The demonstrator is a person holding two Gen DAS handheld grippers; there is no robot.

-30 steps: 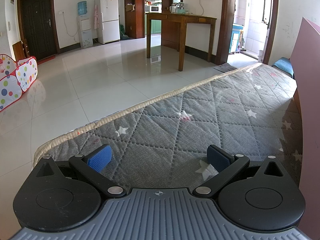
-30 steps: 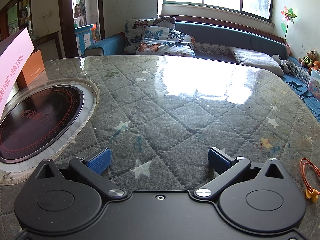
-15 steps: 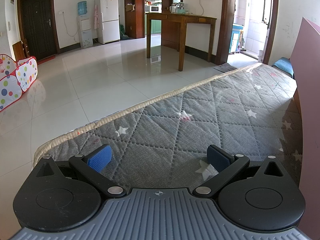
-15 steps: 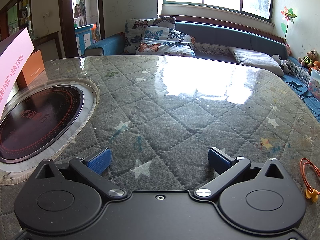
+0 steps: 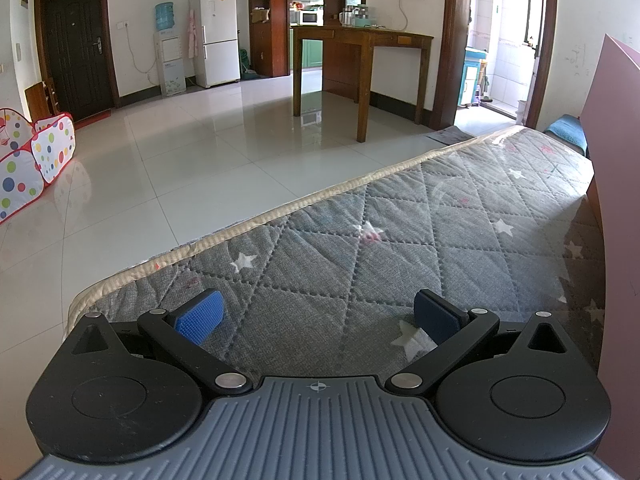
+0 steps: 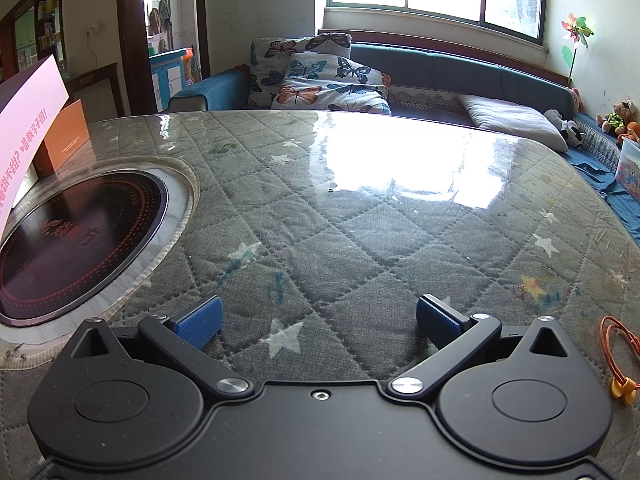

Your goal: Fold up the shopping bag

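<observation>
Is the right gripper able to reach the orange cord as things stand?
Probably yes. The right gripper is open and empty, and the orange cord lies uncovered on the quilt beside it, nothing between.

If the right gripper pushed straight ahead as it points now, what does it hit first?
Probably nothing soon: the right gripper, open, faces bare quilted tabletop. Beyond its far edge sit the butterfly pillows, though depth is unclear.

Each black hand-held gripper (image 5: 318, 314) (image 6: 318, 318) has blue ribbed pads and silver pivot screws

A home: fridge (image 5: 218, 36), sofa (image 6: 440, 76), toy tent (image 5: 28, 160).
</observation>
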